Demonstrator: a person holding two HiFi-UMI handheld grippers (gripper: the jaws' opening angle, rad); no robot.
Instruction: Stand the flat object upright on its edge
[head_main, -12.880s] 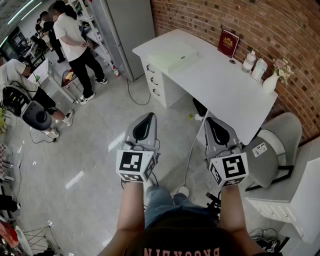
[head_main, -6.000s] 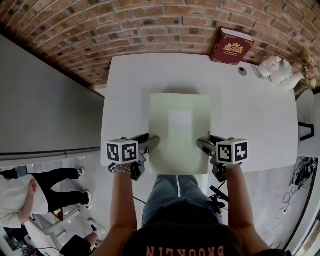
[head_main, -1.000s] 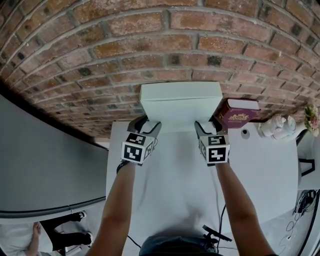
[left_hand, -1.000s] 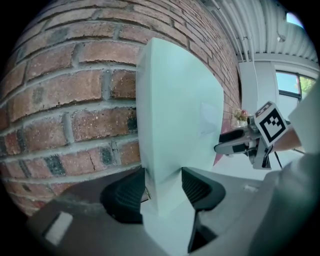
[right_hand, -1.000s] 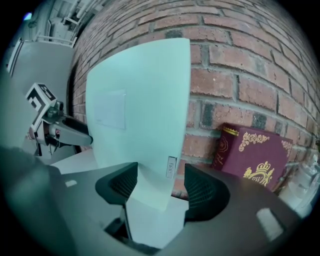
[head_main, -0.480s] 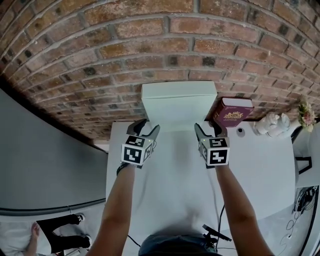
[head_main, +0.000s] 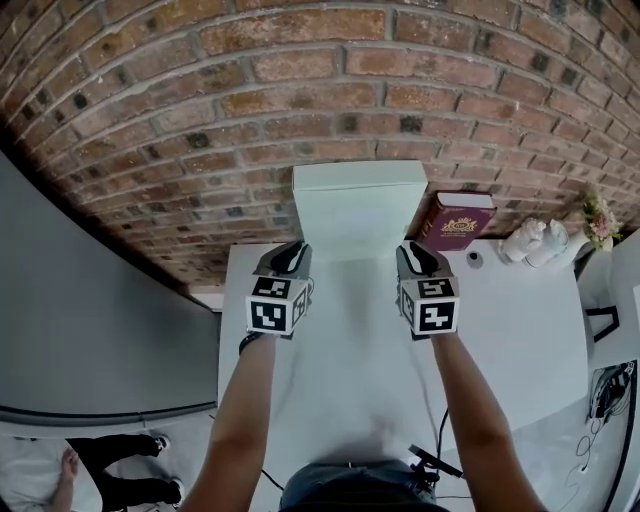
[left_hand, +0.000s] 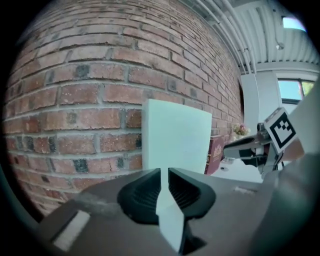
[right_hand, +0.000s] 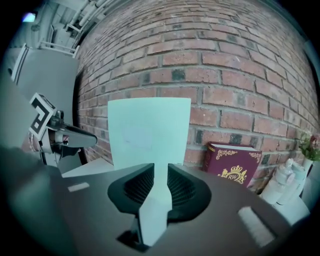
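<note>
A pale green flat board (head_main: 360, 205) stands upright on its edge at the back of the white table (head_main: 340, 390), leaning on the brick wall. It is free of both grippers. My left gripper (head_main: 296, 247) hangs in front of its left side, and my right gripper (head_main: 411, 249) in front of its right side. Both have just been closing, with nothing between their jaws. In the left gripper view the board (left_hand: 175, 135) shows beyond the gripper (left_hand: 164, 172), whose jaws stand a narrow slit apart. The right gripper view shows the same: board (right_hand: 147, 132), gripper (right_hand: 161, 167).
A dark red book (head_main: 455, 225) leans on the wall just right of the board, close to the right gripper. White bottles (head_main: 535, 242) and a small flower vase (head_main: 598, 222) stand further right. A grey panel (head_main: 80, 330) lies left of the table.
Both grippers have drawn back from the board's side edges and risen a little. Their jaws went from wide open to nearly together. The board stays upright against the wall.
</note>
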